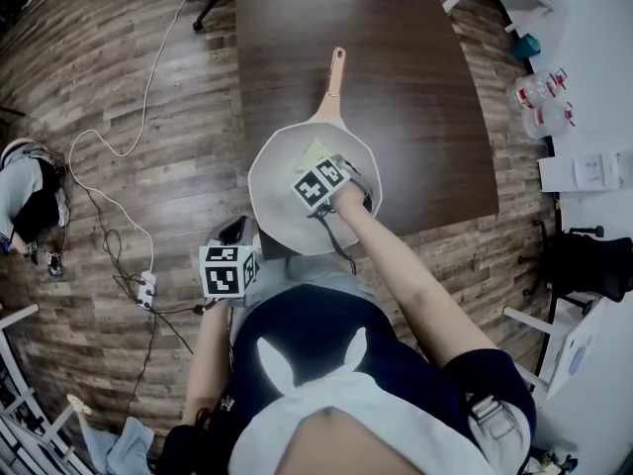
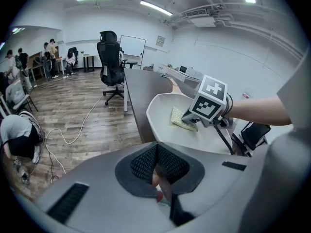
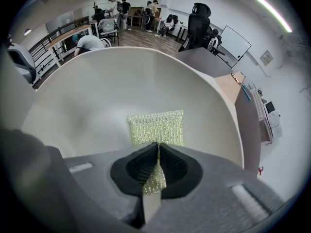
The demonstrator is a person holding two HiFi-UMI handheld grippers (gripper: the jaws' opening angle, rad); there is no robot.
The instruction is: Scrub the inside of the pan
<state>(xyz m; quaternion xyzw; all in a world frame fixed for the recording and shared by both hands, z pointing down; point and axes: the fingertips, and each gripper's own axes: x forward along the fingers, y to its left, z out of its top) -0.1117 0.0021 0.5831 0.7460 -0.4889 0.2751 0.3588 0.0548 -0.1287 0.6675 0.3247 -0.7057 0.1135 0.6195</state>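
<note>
Gripping the pan by its near rim with the left gripper at lower left, jaws closed tight on it. Hanging the cream pan out past the dark table edge, mid-frame. Pinching a yellow-green scrub cloth against the pan's inside with the right gripper, jaws squeezed together, just right of centre.

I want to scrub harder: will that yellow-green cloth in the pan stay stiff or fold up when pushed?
Probably floppy: the cloth creases thin where the right gripper pinches it. It looks light and lies against the pan, so it may bunch when pushed.
</note>
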